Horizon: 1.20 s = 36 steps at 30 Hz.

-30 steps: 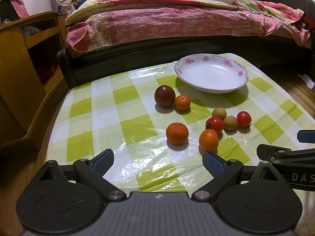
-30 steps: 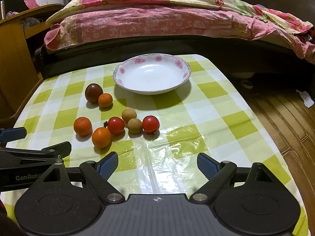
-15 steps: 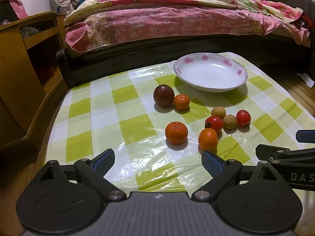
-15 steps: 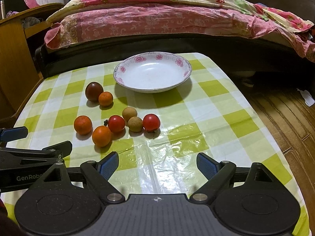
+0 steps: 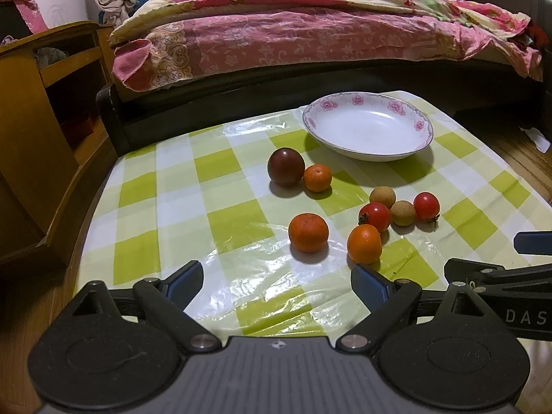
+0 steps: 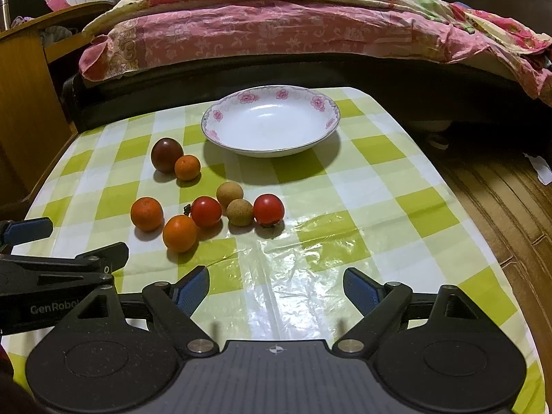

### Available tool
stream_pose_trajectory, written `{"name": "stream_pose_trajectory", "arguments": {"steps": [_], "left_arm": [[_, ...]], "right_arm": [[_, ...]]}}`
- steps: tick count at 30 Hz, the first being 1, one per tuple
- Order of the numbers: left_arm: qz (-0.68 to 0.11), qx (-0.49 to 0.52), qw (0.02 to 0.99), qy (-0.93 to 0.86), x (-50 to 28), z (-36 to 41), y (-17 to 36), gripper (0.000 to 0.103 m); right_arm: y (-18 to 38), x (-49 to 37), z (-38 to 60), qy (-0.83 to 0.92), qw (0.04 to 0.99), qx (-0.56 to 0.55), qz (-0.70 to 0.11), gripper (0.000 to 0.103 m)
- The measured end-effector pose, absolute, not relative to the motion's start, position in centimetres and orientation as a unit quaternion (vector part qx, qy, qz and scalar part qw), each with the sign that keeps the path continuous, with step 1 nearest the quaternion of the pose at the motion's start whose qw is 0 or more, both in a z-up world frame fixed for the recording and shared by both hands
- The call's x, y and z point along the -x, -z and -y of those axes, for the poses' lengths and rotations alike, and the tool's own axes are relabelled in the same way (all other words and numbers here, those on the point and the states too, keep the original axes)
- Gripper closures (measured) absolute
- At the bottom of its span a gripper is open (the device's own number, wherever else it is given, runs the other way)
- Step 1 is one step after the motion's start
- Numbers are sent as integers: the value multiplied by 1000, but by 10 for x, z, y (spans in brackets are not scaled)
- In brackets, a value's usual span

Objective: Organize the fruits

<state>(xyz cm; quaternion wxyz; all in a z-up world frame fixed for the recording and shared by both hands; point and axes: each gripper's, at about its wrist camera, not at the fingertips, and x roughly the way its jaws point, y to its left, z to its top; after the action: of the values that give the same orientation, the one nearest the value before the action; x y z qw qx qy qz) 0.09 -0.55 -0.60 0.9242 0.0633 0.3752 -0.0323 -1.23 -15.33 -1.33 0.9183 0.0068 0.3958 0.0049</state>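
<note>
white plate [image 6: 270,122] upright, fruits [image 6: 238,207] beside it.

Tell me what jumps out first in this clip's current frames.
The cluster of small fruits loose on the green checked tablecloth, with an empty flowered white dish just behind them. Behind the table lies a bed with a bright pink quilt. Both grippers, left and right, hover open near the table's front.

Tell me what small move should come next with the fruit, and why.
Probably ease the open left claw forward onto the nearest orange: the plate holds no fruit, all eight pieces sit on the tablecloth, and the right claw is open too.
</note>
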Motion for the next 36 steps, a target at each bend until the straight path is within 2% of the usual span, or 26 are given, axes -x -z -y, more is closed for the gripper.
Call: {"name": "stream_pose_trajectory", "arguments": {"steps": [13, 22, 24, 34, 36], "left_arm": [[-365, -72, 926, 58, -8, 6, 10, 9], [-363, -118, 920, 95, -23, -1, 7, 11], [-369, -122, 915, 107, -28, -5, 8, 13], [-386, -124, 904, 134, -45, -27, 10, 19], [-386, -114, 905, 137, -45, -30, 10, 19]], "right_arm": [[16, 5, 154, -21, 914, -6, -404, 24], [19, -9, 154, -68, 911, -11, -407, 31], [20, -13, 150, -85, 909, -7, -408, 37], [28, -37, 130, -158, 891, -15, -426, 52], [30, -43, 125, -162, 888, -14, -430, 59]]}}
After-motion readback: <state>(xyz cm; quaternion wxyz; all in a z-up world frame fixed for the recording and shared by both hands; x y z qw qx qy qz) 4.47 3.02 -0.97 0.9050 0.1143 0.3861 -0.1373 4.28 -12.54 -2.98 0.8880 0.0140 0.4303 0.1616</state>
